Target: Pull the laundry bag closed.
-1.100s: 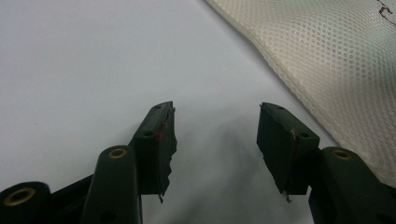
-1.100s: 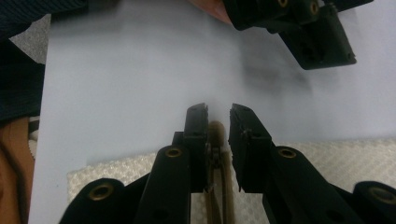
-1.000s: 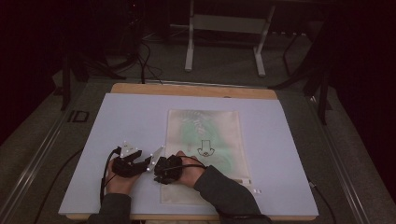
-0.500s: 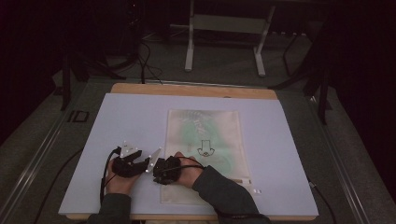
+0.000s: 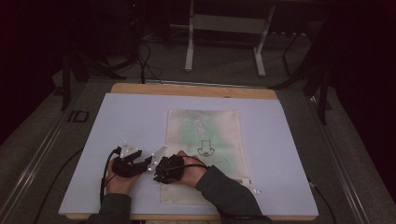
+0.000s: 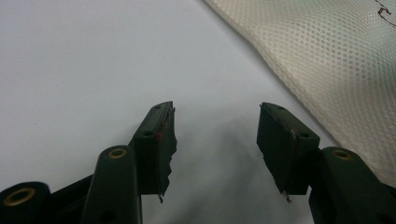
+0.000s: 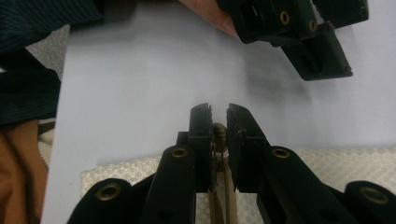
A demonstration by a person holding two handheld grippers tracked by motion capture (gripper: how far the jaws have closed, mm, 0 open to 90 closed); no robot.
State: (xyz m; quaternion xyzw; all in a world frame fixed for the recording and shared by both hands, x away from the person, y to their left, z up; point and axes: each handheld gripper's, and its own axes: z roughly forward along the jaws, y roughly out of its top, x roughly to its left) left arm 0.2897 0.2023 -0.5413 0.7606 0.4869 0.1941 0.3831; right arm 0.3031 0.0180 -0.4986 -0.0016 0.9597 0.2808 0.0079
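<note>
The right claw [image 7: 218,114] has just closed on the brown zipper pull [image 7: 219,134] of the cream mesh bag [image 5: 205,140] near the surface's near edge; the left claw [image 6: 215,123] stays open and empty.

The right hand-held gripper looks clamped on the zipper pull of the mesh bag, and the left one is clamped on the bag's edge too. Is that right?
Not quite. The right hand-held gripper is indeed closed on the zipper pull of the mesh bag, but the left hand-held gripper is open and holds nothing: in the left gripper view its jaws stand wide apart over the bare white table, beside the bag's edge.
</note>
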